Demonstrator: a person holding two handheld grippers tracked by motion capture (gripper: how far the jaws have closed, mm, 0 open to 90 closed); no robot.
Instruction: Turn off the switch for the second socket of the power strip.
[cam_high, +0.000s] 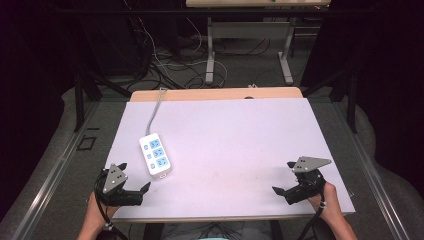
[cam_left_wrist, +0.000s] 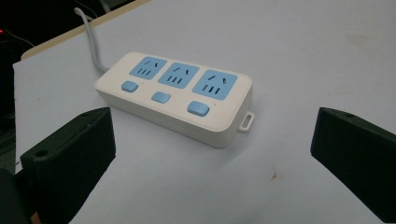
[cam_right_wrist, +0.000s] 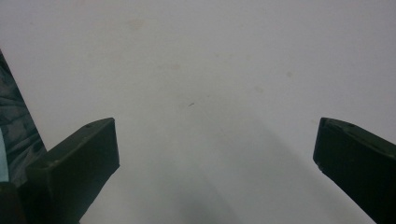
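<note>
Since both jaws stand wide apart and hold nothing, work on the white plastic power strip with three blue sockets and three blue buttons (cam_high: 155, 154) looks barely begun; contact or grasp is all still to do. It lies flat on the pale lilac counter (cam_high: 240, 140), left of centre, its grey cable (cam_high: 156, 109) running to the far edge. Left hand-held gripper (cam_high: 134, 177) sits near the strip's near end, not touching. Right hand-held gripper (cam_high: 283, 177) is well apart, at the near right corner. Left gripper view gives socket slots, buttons and an end loop (cam_left_wrist: 246, 122) too small to make out from above. Right gripper view has bare counter between its jaws. High view gives both hands' positions.
</note>
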